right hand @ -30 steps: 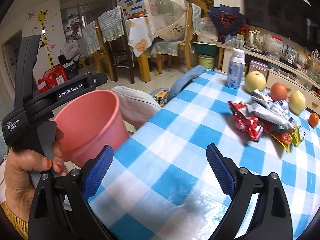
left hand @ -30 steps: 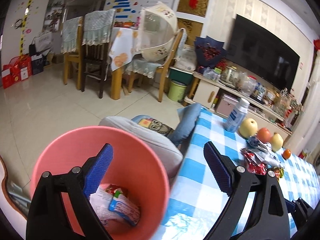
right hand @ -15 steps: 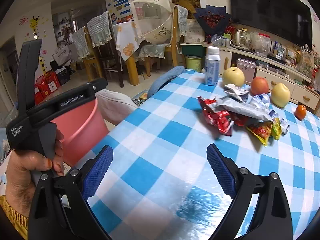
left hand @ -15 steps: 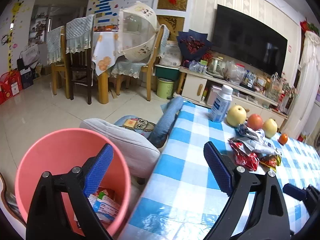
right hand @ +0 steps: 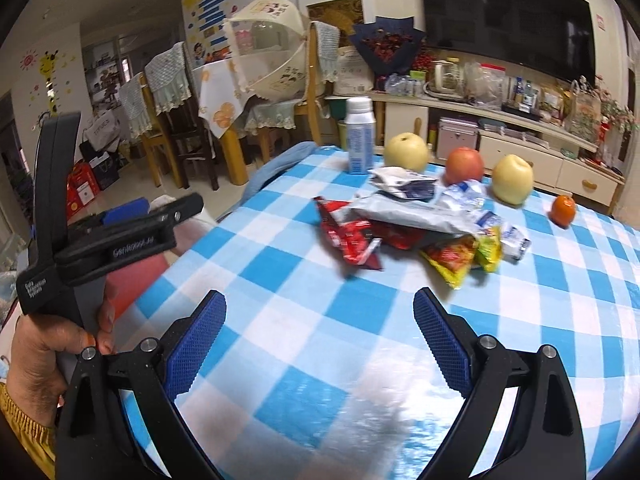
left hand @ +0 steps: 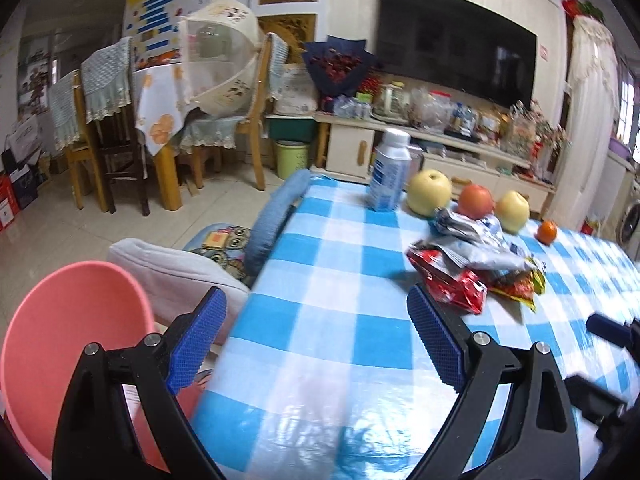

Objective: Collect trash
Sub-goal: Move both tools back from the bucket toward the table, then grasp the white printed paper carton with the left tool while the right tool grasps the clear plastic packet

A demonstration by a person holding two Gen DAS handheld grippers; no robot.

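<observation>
Because the wrappers (right hand: 416, 220) are looking thin and crinkly, they are probably weighing almost nothing and sliding easily on the glossy checked tablecloth (right hand: 280, 280), so pinching a flat free edge, like the red packet (right hand: 350, 236) corner, is seeming safest. They are lying in a loose pile of red, silver and yellow near the fruit (right hand: 464, 166). Both the right gripper (right hand: 320, 344) and left gripper (left hand: 316, 340) are standing wide open, holding nothing. The pink bin (left hand: 60, 340) is waiting beside the table's left edge.
</observation>
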